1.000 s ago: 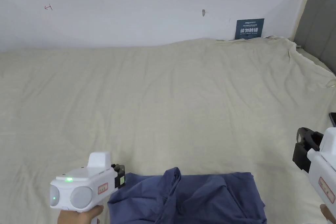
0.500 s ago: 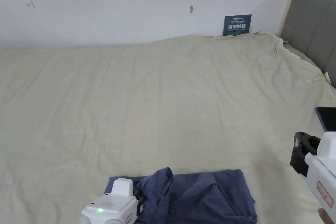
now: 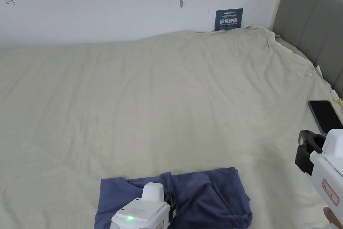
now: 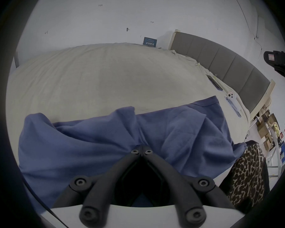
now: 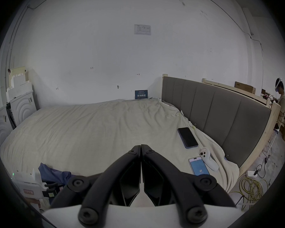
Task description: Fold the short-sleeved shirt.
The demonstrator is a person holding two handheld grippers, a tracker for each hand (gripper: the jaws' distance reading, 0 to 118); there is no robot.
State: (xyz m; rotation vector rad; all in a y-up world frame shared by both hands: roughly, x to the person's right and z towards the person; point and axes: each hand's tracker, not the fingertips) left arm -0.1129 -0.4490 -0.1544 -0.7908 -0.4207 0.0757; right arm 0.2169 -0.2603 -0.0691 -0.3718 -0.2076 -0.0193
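Note:
A blue short-sleeved shirt (image 3: 207, 196) lies crumpled on the beige bed sheet (image 3: 160, 105) near the front edge. My left gripper (image 3: 171, 206) sits over the shirt's middle. In the left gripper view its jaws (image 4: 141, 149) are closed on a raised ridge of the shirt (image 4: 82, 142), and creases run into the tips. My right gripper (image 3: 305, 152) hangs at the right, away from the shirt. In the right gripper view its jaws (image 5: 141, 146) meet with nothing between them, above the bare sheet (image 5: 89, 132).
A dark phone (image 3: 324, 115) lies on the sheet at the right, with a lit phone (image 5: 199, 166) and a white controller (image 5: 209, 160) nearer. The grey headboard (image 3: 311, 28) bounds the right side. Yellow cables (image 5: 250, 190) lie on the floor. A person (image 5: 280, 106) stands far right.
My left gripper has moved from the shirt's left edge rightward to its middle and nearer to me. The head camera has swung right. The right gripper has hardly moved.

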